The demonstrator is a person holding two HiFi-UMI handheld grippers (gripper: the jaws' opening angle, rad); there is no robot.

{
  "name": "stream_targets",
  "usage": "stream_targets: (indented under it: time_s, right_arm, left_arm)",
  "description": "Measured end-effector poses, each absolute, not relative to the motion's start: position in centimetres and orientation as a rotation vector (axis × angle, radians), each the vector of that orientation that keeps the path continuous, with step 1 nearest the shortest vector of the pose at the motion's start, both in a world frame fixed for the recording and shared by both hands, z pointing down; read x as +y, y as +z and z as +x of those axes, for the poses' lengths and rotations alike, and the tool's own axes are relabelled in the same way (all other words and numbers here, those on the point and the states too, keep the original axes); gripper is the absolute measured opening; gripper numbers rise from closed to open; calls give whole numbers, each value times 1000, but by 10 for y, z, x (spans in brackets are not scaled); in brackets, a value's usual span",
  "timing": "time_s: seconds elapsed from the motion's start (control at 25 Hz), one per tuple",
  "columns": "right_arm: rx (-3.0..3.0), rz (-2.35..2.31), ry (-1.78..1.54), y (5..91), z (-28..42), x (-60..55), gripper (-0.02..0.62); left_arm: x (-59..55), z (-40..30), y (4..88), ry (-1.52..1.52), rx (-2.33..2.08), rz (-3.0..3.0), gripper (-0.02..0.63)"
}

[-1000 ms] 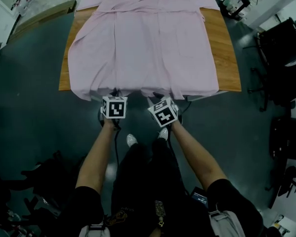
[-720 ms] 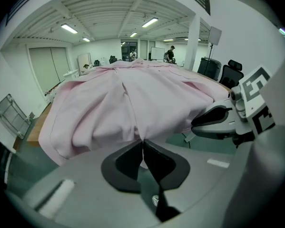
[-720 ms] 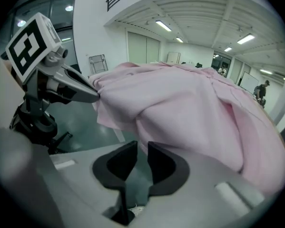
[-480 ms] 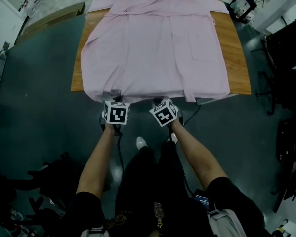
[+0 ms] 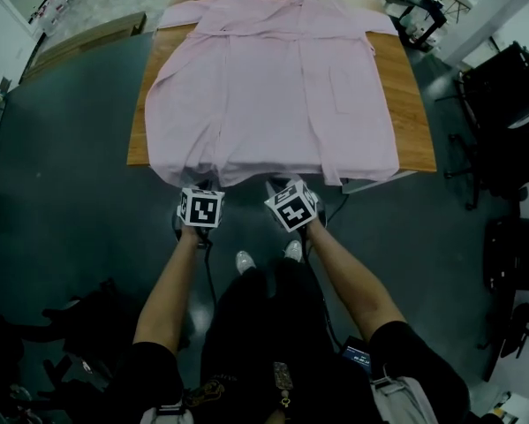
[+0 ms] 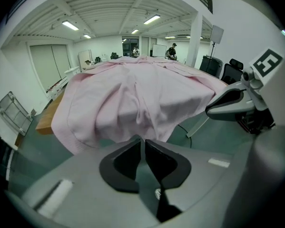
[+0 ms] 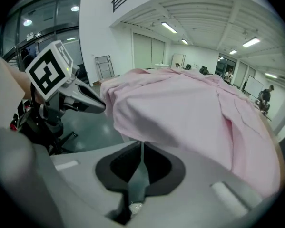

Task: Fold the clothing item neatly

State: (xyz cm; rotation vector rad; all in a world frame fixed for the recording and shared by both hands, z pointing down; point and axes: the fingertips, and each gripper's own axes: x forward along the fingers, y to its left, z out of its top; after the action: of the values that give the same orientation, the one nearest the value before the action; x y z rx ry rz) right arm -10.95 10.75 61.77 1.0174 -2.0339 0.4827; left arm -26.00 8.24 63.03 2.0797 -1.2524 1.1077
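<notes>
Head view: the pink garment (image 5: 273,87) lay spread flat over the wooden table (image 5: 416,122), its hem hanging off the near edge, with the left gripper (image 5: 200,189) and right gripper (image 5: 287,187) both at that hem. Left gripper view: jaws pressed together, pinching the hem. Right gripper view: the same, jaws closed on the cloth's edge.

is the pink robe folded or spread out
Spread out: the pink robe covers the wooden table full length, sleeves out, hem hanging over the near edge.
</notes>
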Motion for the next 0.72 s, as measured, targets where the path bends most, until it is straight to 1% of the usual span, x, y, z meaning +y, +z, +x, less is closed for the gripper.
stream_targets:
  time_s: [0.2,0.72]
  right_arm:
    - [-2133,955,401,590,-136,92,20]
    - [-2342,667,330,556,-257,75,21]
  left_arm:
    - [82,-295,621,1046,-1375,1997,38]
    - [61,-401,561,958,-1653,1877,40]
